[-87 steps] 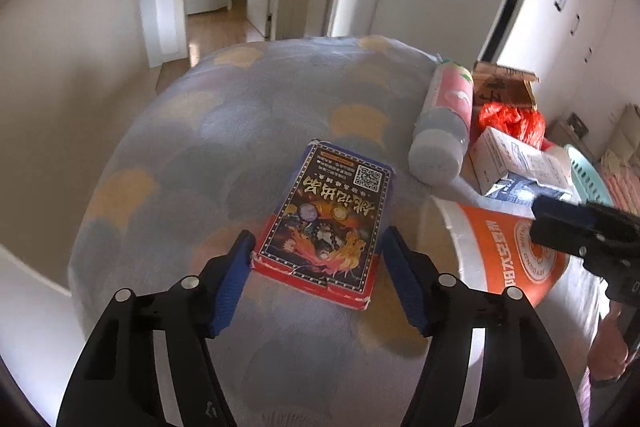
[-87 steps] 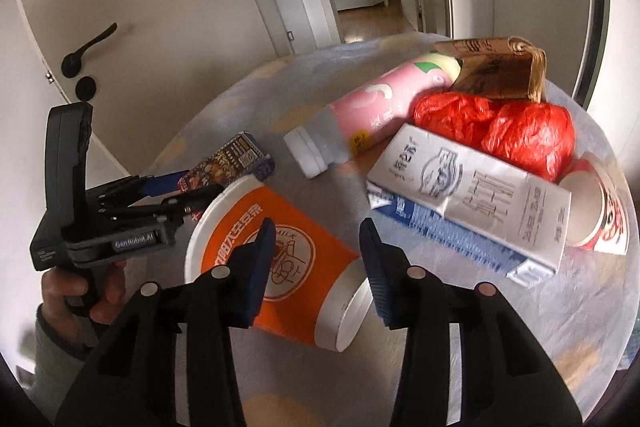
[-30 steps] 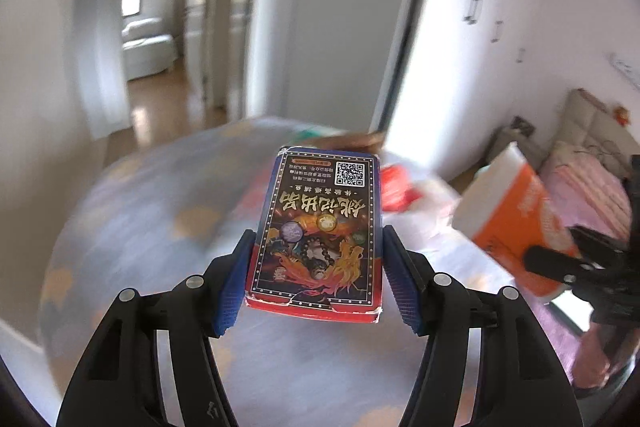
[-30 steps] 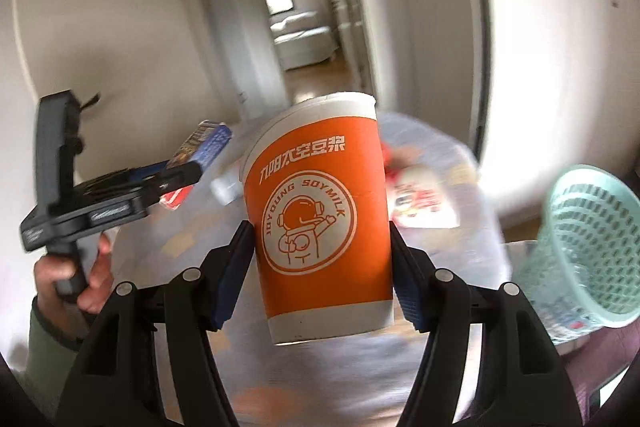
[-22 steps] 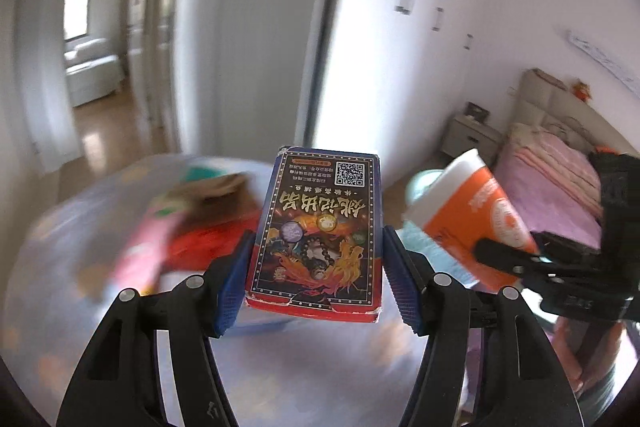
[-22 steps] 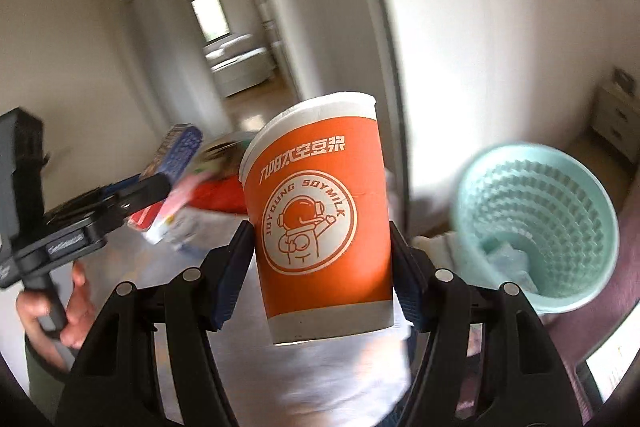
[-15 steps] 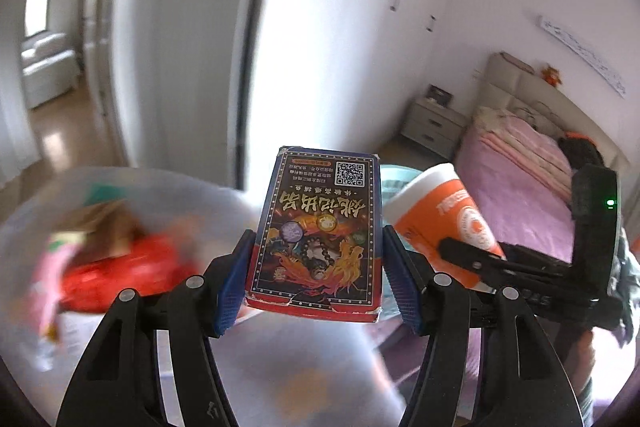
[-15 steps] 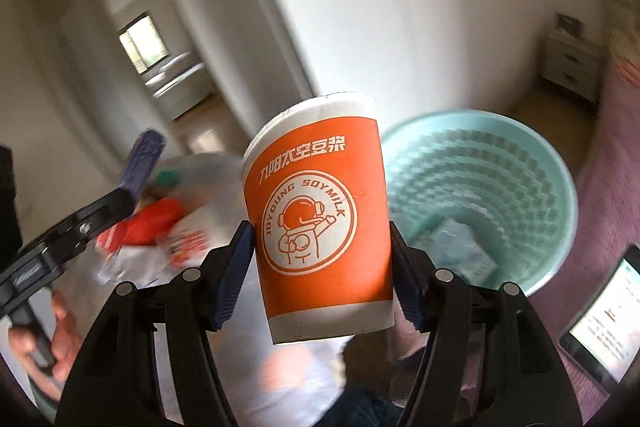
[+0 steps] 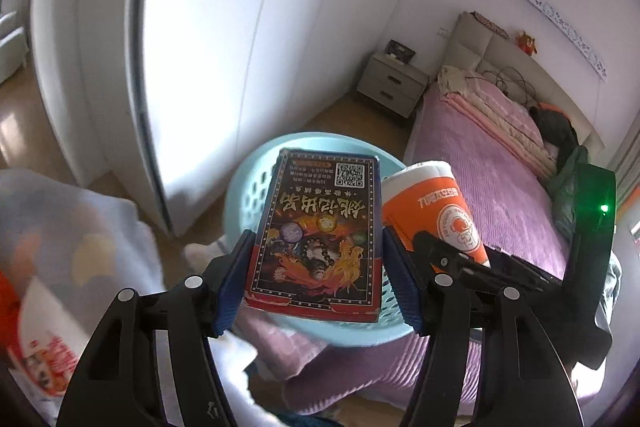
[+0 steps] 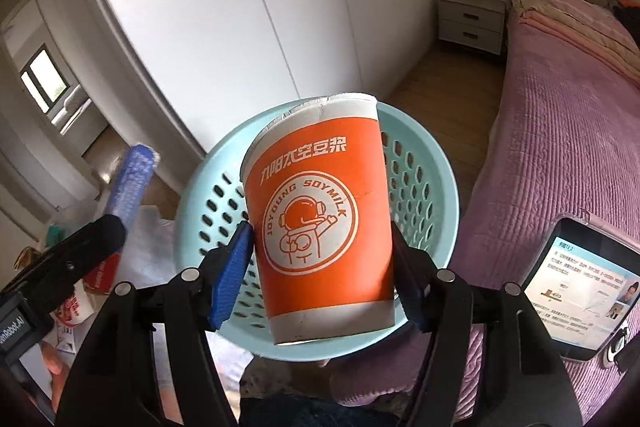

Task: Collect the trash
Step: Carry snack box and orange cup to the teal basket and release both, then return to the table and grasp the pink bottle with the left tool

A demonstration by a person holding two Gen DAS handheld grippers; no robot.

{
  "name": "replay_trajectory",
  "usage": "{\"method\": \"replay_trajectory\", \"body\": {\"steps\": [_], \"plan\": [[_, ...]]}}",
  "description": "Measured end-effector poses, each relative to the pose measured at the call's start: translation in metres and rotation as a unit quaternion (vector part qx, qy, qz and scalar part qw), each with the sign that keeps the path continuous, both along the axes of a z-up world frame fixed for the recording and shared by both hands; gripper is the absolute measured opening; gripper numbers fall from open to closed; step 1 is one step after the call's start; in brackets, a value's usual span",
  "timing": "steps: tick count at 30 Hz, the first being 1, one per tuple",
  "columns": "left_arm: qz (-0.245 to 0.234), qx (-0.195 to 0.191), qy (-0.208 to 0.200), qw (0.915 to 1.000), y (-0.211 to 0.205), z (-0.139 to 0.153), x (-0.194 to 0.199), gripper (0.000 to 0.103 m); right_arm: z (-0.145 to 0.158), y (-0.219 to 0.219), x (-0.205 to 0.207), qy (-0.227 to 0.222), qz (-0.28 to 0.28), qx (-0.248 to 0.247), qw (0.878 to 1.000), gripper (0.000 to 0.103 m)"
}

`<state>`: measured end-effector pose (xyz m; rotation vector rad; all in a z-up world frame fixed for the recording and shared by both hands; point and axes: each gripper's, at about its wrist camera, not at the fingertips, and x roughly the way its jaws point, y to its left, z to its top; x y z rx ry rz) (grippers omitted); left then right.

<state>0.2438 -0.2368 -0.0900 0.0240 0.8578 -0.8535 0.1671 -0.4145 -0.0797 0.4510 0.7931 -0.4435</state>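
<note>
My left gripper [image 9: 318, 281] is shut on a flat card box [image 9: 316, 235] with a dark printed face, held over the light blue waste basket [image 9: 250, 187]. My right gripper [image 10: 322, 269] is shut on an orange soymilk paper cup [image 10: 320, 223], upright, also over the basket [image 10: 424, 187]. The cup [image 9: 436, 215] shows to the right of the box in the left wrist view. The box [image 10: 130, 183] shows edge-on at the left of the right wrist view.
The table with a patterned cloth [image 9: 72, 235] and more trash [image 9: 36, 339] lies at the left. A bed with a purple cover [image 10: 560, 131] is on the right, with a tablet [image 10: 580, 279] on it. White wardrobe doors [image 9: 224, 27] and a nightstand [image 10: 470, 19] stand behind.
Both grippers have swung right, away from the table, carrying the box and the cup. The basket now lies right under both.
</note>
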Motion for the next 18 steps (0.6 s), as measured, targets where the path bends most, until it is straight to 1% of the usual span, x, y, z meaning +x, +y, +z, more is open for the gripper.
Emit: {"method": "replay_trajectory", "body": {"steps": [2, 5, 7, 8, 9, 13, 18], "plan": [[0.006, 0.004, 0.003, 1.0000, -0.009, -0.005, 0.001, 0.073, -0.002, -0.002, 0.000, 0.000, -0.006, 0.001, 1.000, 0.064], [0.000, 0.003, 0.000, 1.0000, 0.000, -0.007, -0.004, 0.073, -0.005, -0.009, 0.003, 0.000, -0.013, 0.010, 1.000, 0.064], [0.000, 0.008, -0.005, 1.0000, 0.005, -0.007, -0.008, 0.073, -0.007, -0.013, -0.001, -0.001, -0.018, 0.011, 1.000, 0.064], [0.000, 0.010, -0.007, 0.9999, 0.000, -0.005, -0.008, 0.073, -0.009, -0.013, -0.004, -0.001, -0.017, 0.013, 1.000, 0.064], [0.001, 0.009, -0.009, 0.9999, 0.007, -0.004, -0.010, 0.073, -0.011, -0.017, -0.006, -0.002, -0.016, 0.016, 1.000, 0.064], [0.011, 0.003, -0.007, 0.9999, 0.032, -0.001, -0.017, 0.073, -0.007, -0.007, -0.015, -0.007, -0.008, 0.015, 1.000, 0.064], [0.043, -0.016, -0.008, 0.9989, 0.076, 0.004, -0.024, 0.073, 0.002, 0.017, -0.017, -0.016, 0.019, -0.002, 1.000, 0.063]]}}
